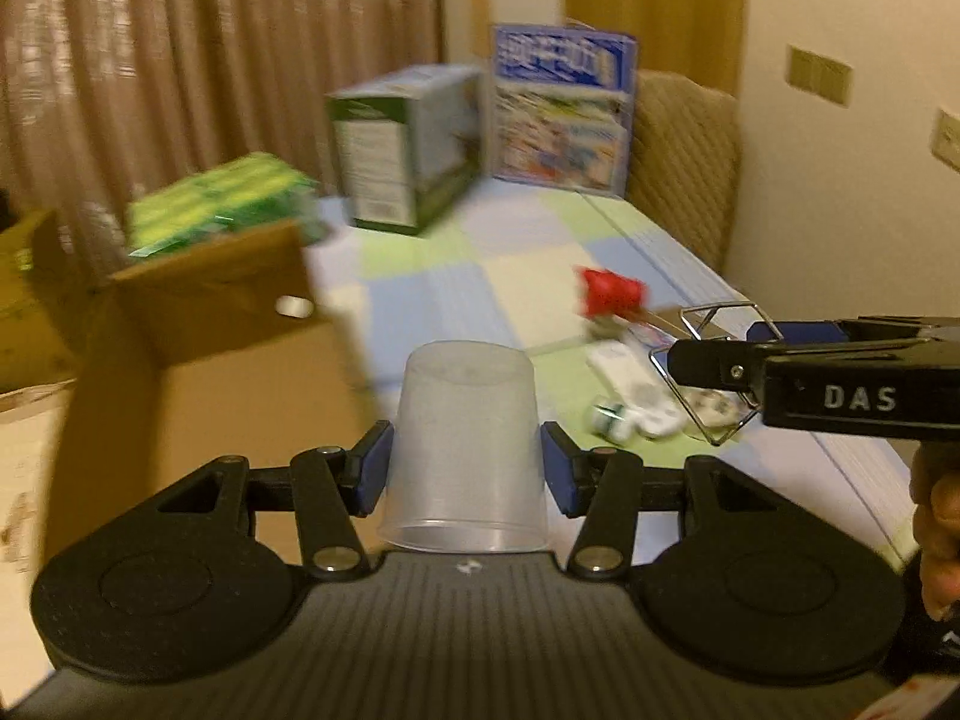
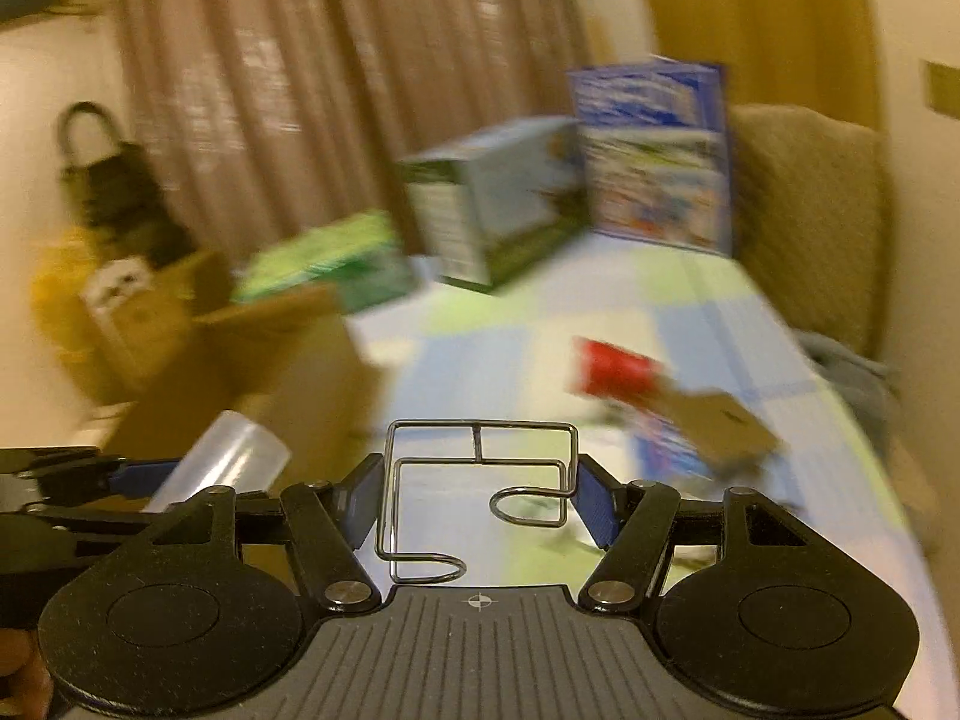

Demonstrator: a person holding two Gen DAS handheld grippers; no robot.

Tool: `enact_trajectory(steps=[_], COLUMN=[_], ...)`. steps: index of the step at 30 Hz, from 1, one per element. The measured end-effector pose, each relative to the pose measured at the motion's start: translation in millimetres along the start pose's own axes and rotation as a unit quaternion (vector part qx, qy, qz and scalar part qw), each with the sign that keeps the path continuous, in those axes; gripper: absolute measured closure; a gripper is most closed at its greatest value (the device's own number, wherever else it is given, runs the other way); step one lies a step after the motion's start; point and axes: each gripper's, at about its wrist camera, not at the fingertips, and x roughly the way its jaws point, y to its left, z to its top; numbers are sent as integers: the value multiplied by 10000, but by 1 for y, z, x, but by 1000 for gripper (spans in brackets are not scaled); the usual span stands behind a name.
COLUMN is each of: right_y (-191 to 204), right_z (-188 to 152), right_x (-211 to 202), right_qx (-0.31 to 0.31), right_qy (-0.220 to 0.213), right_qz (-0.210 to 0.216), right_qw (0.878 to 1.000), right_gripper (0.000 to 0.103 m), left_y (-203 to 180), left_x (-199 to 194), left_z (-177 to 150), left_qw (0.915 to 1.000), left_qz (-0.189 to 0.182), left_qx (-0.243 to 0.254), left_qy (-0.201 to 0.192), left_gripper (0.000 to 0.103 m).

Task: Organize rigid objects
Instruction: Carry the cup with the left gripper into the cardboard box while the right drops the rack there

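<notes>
While the left wrist view is blurred toward its edges, its centre is clear: the left gripper (image 1: 467,468) has its blue pads pressed against both sides of a translucent plastic cup (image 1: 465,444), which sits upside down between them, its rim nearest the camera. Just behind and to the left stands an open cardboard box (image 1: 204,360), with a green package (image 1: 222,204) beyond it. A table with a pastel checked cloth (image 1: 456,282) stretches ahead, bearing a green and white carton (image 1: 408,150), a tall blue printed box (image 1: 561,111), a red item (image 1: 609,291) and some small white pieces (image 1: 630,396) (too blurred to name). From the right edge the right gripper (image 1: 714,354) reaches in, clamped on a bent wire frame (image 1: 720,372), and part of the person's hand (image 1: 939,540) shows below it. In the right wrist view, more smeared, the right gripper (image 2: 477,498) has its pads closed on the two sides of the wire frame (image 2: 480,480), a squared outline with two curled ends, held above the cloth (image 2: 690,300). At lower left the left gripper (image 2: 144,474) appears side-on with the cup (image 2: 222,456) in its grasp, in front of the cardboard box (image 2: 288,360). The red item (image 2: 612,369) lies farther along the table, and a dark bag (image 2: 114,192) stands by the curtain (image 2: 336,90).
</notes>
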Motion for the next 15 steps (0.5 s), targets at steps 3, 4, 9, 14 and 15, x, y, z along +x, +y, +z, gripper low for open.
enact_trajectory(steps=[3, 4, 9, 14, 15], right_y=[39, 51, 104, 129, 133], right_z=[17, 21, 28, 21, 19], right_x=[11, 15, 49, 80, 86], right_qx=[-118, -185, -441, -460, -452], right_qy=[9, 9, 249, 521, 564], right_qz=[536, 654, 1092, 1310, 1328], right_qw=[9985, 9977, 9927, 9889, 9885], right_gripper=[40, 40, 40, 40, 40], left_y=[37, 50, 105, 134, 137], left_x=[-15, -18, -25, -23, -22], left_z=[4, 5, 1, -11, -13], left_qw=[9994, 9989, 9963, 9948, 9947], left_qz=[339, 439, 764, 860, 861], left_qx=[-91, -133, -387, -531, -558], left_qy=[-21, 2, 49, 93, 101], left_gripper=[56, 56, 56, 56, 56])
